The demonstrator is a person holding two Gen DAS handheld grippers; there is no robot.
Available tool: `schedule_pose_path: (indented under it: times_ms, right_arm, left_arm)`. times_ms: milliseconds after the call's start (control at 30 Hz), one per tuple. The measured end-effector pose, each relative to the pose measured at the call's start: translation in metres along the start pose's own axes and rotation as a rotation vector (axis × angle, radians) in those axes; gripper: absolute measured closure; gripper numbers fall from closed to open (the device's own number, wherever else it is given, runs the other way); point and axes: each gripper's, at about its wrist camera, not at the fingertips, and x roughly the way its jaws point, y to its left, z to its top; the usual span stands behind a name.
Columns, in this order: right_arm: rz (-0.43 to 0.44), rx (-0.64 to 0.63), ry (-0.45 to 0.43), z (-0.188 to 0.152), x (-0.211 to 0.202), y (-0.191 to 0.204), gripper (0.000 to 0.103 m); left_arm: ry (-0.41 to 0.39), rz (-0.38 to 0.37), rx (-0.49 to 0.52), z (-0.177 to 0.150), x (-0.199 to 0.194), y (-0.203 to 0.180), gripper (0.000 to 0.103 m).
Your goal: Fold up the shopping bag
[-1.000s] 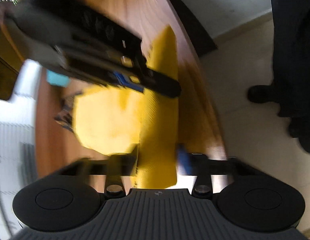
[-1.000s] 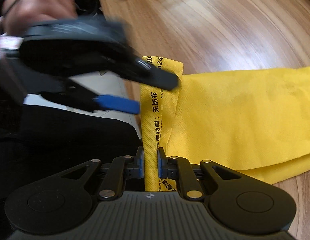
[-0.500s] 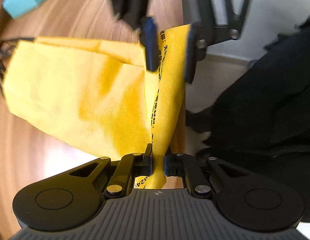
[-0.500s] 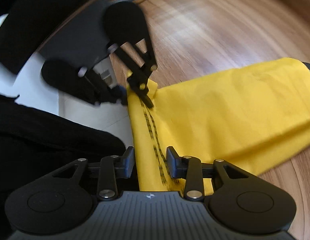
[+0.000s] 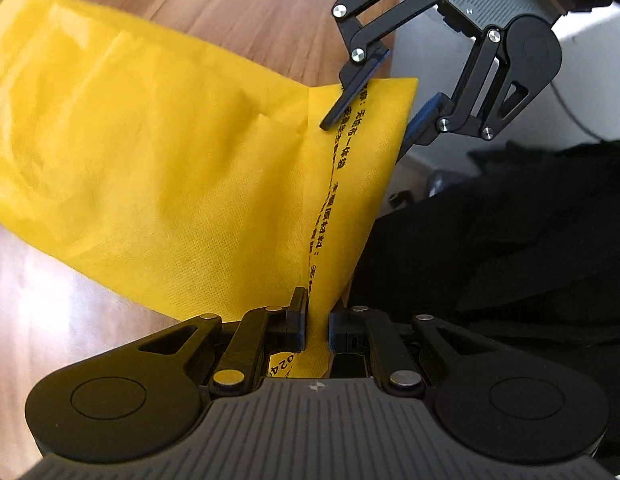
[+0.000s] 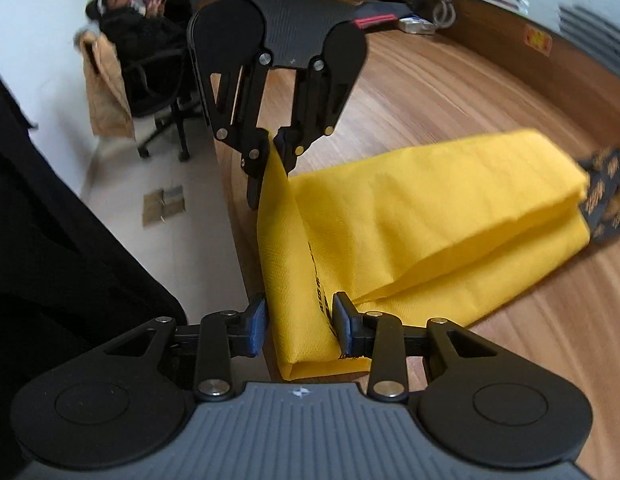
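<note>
Left wrist view: left tool (image 5: 317,326) clenched on yellow shopping bag (image 5: 182,184) edge; right tool (image 5: 373,120) released astride it.

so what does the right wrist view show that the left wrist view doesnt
Only the right wrist view: a seated person on an office chair, a brown paper bag, and a dark patterned item beyond the bag's far end. Only the left wrist view: the printed text line running down the strip, readable. Both: the yellow bag on the wooden table, its end strip pinched by the left gripper, the right gripper open around it.
</note>
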Motion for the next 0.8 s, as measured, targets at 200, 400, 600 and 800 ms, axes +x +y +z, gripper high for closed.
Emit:
schedule_pose_path:
  times_ms: [200, 400, 600, 800]
  right_arm:
    - [0.059, 0.073, 0.010, -0.017, 0.012, -0.021, 0.060]
    - [0.242, 0.345, 0.022, -0.016, 0.016, -0.075, 0.077]
    - [0.449, 0.828, 0.027, -0.037, 0.041, -0.136, 0.081]
    - [0.482, 1.015, 0.087, -0.038, 0.056, -0.144, 0.081]
  left_arm:
    - [0.004, -0.071, -0.071, -0.002, -0.002, 0.017, 0.092]
    - [-0.027, -0.134, -0.168, 0.011, -0.009, 0.059, 0.090]
    - [-0.100, -0.044, -0.169, 0.010, -0.037, 0.056, 0.089]
    - [-0.173, 0.065, -0.187, 0.001, -0.055, 0.045, 0.081]
